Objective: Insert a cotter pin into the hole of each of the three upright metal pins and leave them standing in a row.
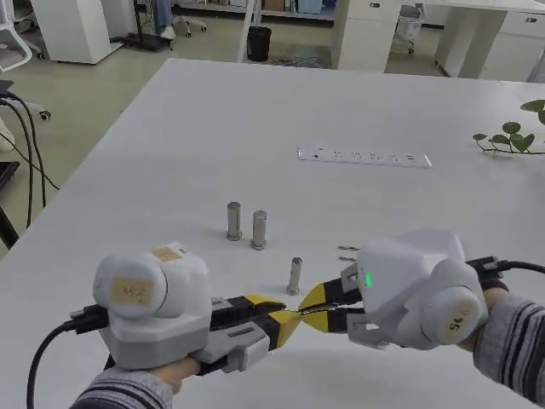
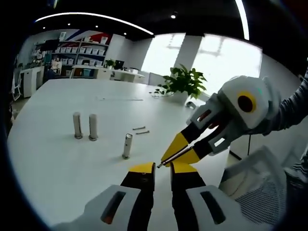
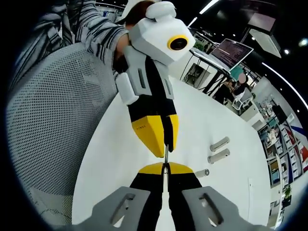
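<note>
Closest to the camera, at about 6 o'clock in the head view, the left claw [image 2: 163, 167] and the right claw [image 3: 164, 168] meet tip to tip just above the white table [image 1: 213, 128]. One thin cotter pin [image 2: 175, 156] runs between them. The right claw is pressed together on one end of it. The left claw's yellow tips are drawn in on the other end and appear to pinch it too, so both claws share the pin.

At 12 o'clock from the tips, just beyond them, the nearest metal pin [image 1: 295, 275] stands upright. Farther back, at 11 o'clock from it, a second metal pin [image 1: 259, 230] and a third metal pin [image 1: 234, 221] stand upright just beside each other. Two spare cotter pins [image 1: 347, 252] lie flat at 2 o'clock from the nearest one. A power strip [image 1: 364, 157] lies far off at 12 o'clock, and a plant [image 1: 515, 136] shows at the 2 o'clock edge.

The cotter pin is probably light, springy and slick, so it could easily twist or flick out of a pinch. It is best gripped near its head, leaving the legs free to thread. The metal pins look solid but narrow-based, so a sideways push could topple one. A hold low on the shaft should steady it. Their holes are too small to make out.
</note>
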`<action>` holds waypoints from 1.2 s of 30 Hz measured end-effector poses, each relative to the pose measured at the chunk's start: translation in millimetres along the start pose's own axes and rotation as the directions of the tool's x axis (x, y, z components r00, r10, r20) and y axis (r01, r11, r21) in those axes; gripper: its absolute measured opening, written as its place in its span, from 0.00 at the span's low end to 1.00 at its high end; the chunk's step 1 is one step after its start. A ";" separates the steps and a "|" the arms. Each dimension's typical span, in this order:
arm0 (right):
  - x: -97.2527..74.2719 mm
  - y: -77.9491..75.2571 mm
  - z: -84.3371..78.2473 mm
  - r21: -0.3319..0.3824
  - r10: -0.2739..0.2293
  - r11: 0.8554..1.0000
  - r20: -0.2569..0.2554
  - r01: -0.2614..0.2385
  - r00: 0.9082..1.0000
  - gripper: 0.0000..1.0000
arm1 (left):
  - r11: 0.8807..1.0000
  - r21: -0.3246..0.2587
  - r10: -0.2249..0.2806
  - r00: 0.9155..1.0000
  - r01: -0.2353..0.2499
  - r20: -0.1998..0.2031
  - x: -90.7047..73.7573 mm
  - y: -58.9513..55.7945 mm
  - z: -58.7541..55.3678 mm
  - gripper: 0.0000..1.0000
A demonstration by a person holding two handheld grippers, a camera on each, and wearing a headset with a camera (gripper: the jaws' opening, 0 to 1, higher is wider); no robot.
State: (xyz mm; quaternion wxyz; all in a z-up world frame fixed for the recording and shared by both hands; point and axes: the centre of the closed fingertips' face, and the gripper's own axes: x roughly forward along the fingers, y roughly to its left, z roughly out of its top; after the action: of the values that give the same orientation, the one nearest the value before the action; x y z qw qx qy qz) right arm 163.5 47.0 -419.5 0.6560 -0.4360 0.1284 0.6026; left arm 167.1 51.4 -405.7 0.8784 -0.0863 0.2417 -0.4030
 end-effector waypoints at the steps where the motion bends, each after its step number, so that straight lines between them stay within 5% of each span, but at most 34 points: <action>1: 0.2 0.7 0.4 0.000 0.000 1.000 0.001 0.000 1.000 0.00 | 1.000 -0.004 -0.001 1.000 0.001 0.001 -0.3 0.0 -0.2 0.04; 18: -1.4 1.8 7.0 0.020 -0.014 1.000 0.025 0.014 1.000 0.00 | 1.000 -0.024 -0.006 1.000 0.006 -0.001 0.4 -1.7 -3.5 0.00; 36: -5.3 1.7 -5.5 0.078 -0.012 0.997 -0.006 0.013 1.000 0.00 | 0.993 0.114 -0.029 0.999 0.032 -0.024 2.3 -10.0 -3.3 0.00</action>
State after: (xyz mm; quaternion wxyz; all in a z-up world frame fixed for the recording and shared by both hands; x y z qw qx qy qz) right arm 162.7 39.2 -419.8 0.6759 -0.4125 0.1507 0.5918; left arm 160.2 43.2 -405.9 0.8730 -0.0349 0.2267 -0.4305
